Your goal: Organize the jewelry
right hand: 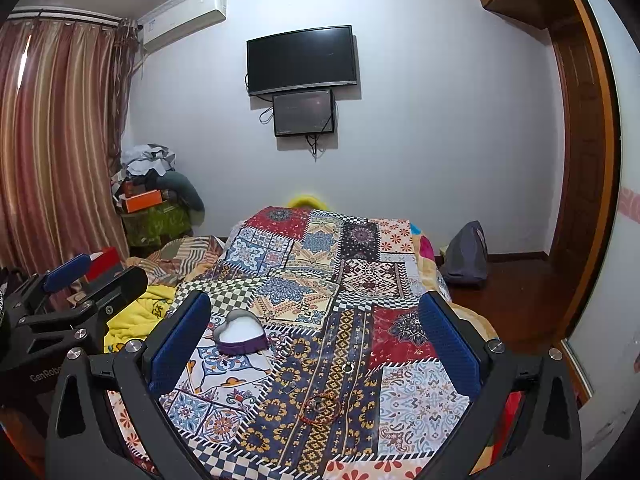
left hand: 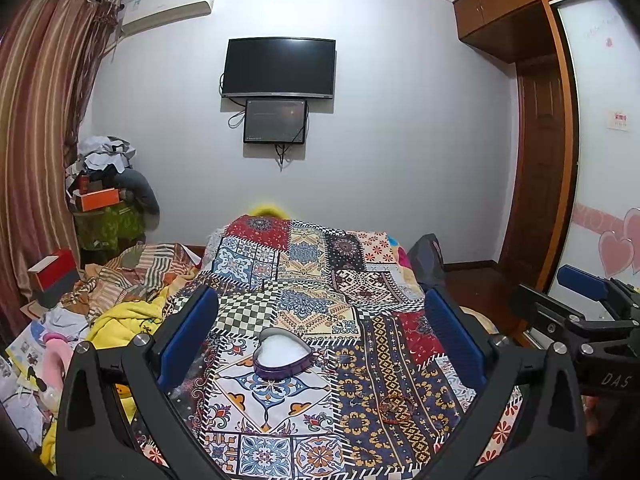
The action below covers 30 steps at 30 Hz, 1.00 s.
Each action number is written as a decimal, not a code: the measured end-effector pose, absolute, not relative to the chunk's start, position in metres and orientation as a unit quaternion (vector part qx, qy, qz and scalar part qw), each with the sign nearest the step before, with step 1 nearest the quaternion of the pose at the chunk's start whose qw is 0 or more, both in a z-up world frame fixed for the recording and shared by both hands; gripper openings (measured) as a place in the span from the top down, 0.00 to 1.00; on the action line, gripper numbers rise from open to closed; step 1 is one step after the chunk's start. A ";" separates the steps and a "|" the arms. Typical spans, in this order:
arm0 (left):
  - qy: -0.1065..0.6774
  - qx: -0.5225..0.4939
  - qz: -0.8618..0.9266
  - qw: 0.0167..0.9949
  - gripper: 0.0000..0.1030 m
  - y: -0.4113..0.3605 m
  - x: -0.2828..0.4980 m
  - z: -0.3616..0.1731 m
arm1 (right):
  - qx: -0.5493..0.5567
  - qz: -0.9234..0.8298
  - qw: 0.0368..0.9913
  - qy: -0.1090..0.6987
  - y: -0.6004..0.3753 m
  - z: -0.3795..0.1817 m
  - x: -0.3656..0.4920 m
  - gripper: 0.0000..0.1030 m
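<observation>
A purple heart-shaped box (left hand: 282, 354) with white lining lies open on the patchwork bedspread (left hand: 304, 264). To its right lie a red bead bracelet (left hand: 394, 406) and a small ring (left hand: 396, 368). My left gripper (left hand: 320, 298) hovers open above the box, holding nothing. In the right wrist view the box (right hand: 240, 334) sits left of centre, with the ring (right hand: 347, 368) and the bracelet (right hand: 322, 404) between the blue pads (right hand: 182, 340). My right gripper (right hand: 313, 300) is open and empty above them. Each gripper shows at the edge of the other's view (left hand: 560, 294) (right hand: 96, 276).
The bedspread (right hand: 320, 248) covers a bed that runs toward a white wall with a dark TV (left hand: 278, 67). Yellow and striped bedding (left hand: 128, 312), boxes and clutter lie on the left. A grey bag (right hand: 466, 256) sits on the wooden floor at the right, near the wardrobe.
</observation>
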<state>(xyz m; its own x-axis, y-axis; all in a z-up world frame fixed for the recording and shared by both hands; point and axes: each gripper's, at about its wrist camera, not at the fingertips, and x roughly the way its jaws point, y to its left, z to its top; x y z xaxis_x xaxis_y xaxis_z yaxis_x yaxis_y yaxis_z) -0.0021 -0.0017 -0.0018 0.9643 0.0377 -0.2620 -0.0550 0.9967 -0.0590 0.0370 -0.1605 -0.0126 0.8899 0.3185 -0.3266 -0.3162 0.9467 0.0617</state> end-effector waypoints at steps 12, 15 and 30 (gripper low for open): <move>0.141 -0.036 0.024 0.989 0.00 0.002 0.004 -0.004 | -0.001 0.160 0.970 0.181 -0.156 -0.021 0.047 0.00; 0.148 -0.039 0.026 0.988 0.00 0.005 0.009 -0.008 | -0.003 0.155 0.970 0.189 -0.157 -0.027 0.052 0.00; 0.270 -0.046 0.046 0.961 0.00 0.030 0.076 -0.076 | -0.025 0.113 0.947 0.300 -0.172 -0.095 0.103 0.00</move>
<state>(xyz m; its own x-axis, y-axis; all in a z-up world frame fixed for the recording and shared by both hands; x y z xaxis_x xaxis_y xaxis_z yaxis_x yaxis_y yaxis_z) 0.0756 0.0300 -0.0765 0.8502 0.0632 -0.5227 -0.1134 0.9915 -0.0645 0.1028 -0.1720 -0.0948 0.7942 0.2001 -0.5738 -0.2297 0.9730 0.0214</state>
